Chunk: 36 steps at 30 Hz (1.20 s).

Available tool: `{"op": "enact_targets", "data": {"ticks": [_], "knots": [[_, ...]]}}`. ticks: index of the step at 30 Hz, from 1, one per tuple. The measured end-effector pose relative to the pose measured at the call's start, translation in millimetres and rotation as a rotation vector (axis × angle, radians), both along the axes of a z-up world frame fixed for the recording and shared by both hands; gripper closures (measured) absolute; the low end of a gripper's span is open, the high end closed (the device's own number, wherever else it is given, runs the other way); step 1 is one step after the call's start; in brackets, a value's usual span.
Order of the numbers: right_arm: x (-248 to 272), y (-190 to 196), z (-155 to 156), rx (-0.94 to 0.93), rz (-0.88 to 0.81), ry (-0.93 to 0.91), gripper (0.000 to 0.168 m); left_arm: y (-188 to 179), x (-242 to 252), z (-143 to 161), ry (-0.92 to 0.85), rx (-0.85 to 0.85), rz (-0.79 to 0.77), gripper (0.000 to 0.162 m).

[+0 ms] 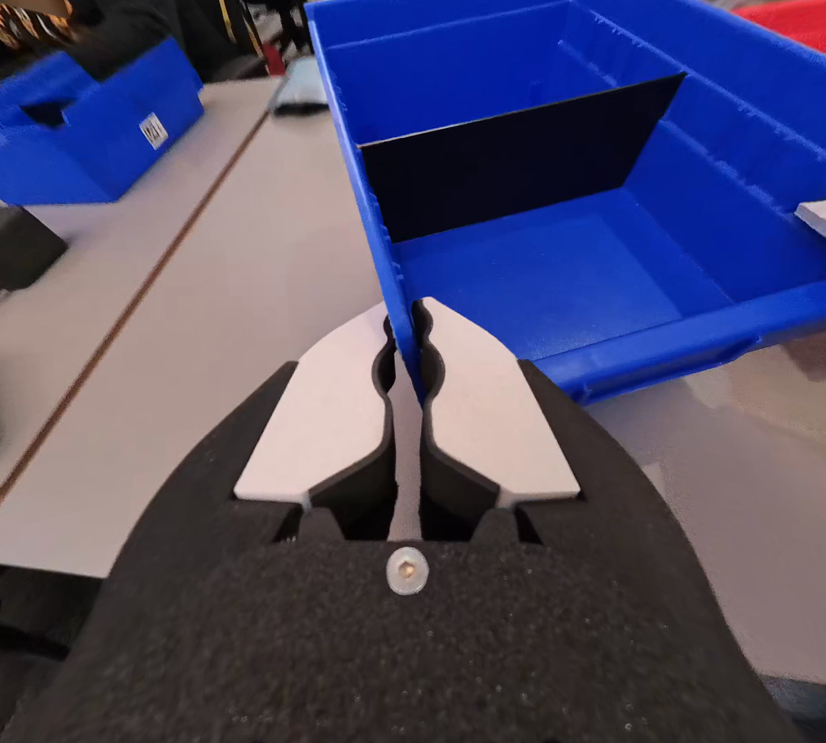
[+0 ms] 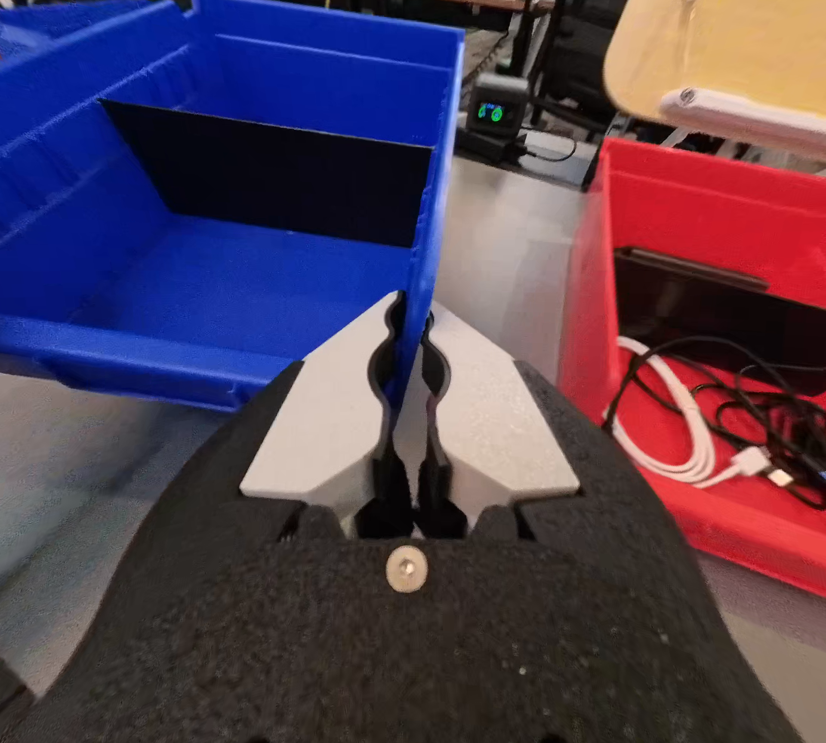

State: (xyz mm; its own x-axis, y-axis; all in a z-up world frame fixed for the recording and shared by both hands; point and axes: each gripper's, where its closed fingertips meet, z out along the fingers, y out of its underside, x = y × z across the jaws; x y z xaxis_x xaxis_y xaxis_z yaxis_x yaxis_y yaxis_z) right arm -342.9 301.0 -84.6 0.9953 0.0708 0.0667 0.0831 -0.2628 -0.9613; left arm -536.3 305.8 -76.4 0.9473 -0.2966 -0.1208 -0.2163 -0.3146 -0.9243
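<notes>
A blue plastic bin (image 1: 558, 275) with a black divider (image 1: 505, 167) across its middle stands tilted over the grey table. My left gripper (image 1: 404, 319) is shut on the bin's left side wall (image 1: 402, 337), one pad outside and one inside. My right gripper (image 2: 413, 315) is shut on the same blue bin (image 2: 223, 275) by its right side wall (image 2: 413, 319). The divider also shows in the right wrist view (image 2: 277, 181). The bin's near compartment holds nothing. A grey fingertip of the right gripper (image 1: 811, 214) shows at the bin's right wall.
A second blue bin (image 1: 98, 132) stands at the far left of the grey table (image 1: 223, 275). A red bin (image 2: 715, 319) with black and white cables (image 2: 697, 431) sits to the right. A small device with a lit screen (image 2: 496, 105) stands behind. Chairs and desks fill the background. The left gripper's tips are roughly 20 centimetres from the right gripper's.
</notes>
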Motion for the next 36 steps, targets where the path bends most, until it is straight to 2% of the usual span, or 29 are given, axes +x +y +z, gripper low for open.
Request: {"op": "enact_targets", "data": {"ticks": [3, 6, 9, 12, 15, 19, 22, 26, 29, 31, 33, 36], "knots": [[27, -11, 44, 0.103, -0.023, -0.032, 0.166, -8, 27, 41, -0.034, 0.103, -0.004, 0.157], [75, -29, 88, 0.197, -0.067, -0.077, 0.165, -16, 75, 80, -0.155, 0.221, -0.055, 0.157], [145, -53, 118, 0.258, -0.168, -0.155, 0.166, -21, 148, 97, -0.194, 0.286, -0.158, 0.157], [231, -77, 122, 0.261, -0.252, -0.245, 0.165, -25, 238, 99, -0.233, 0.277, -0.271, 0.157], [327, -106, 109, 0.236, -0.348, -0.200, 0.166, -38, 340, 97, -0.295, 0.240, -0.342, 0.156], [446, -150, 93, 0.195, -0.512, -0.094, 0.166, -65, 465, 96, -0.288, 0.206, -0.430, 0.156], [509, -176, 69, 0.136, -0.558, -0.162, 0.166, -85, 530, 59, -0.248, 0.177, -0.480, 0.156], [547, -191, 3, -0.022, -0.543, -0.131, 0.166, -101, 568, -8, -0.199, 0.035, -0.473, 0.157], [551, -192, -26, -0.109, -0.520, -0.124, 0.166, -103, 572, -43, -0.172, -0.053, -0.462, 0.156], [553, -187, -43, -0.154, -0.499, -0.092, 0.165, -103, 572, -50, -0.149, -0.052, -0.455, 0.156], [557, -185, -46, -0.152, -0.505, -0.083, 0.163, -106, 573, -49, -0.142, -0.057, -0.451, 0.153], [573, -195, -54, -0.190, -0.560, -0.056, 0.158, -130, 585, -51, -0.207, -0.166, -0.571, 0.145]]}}
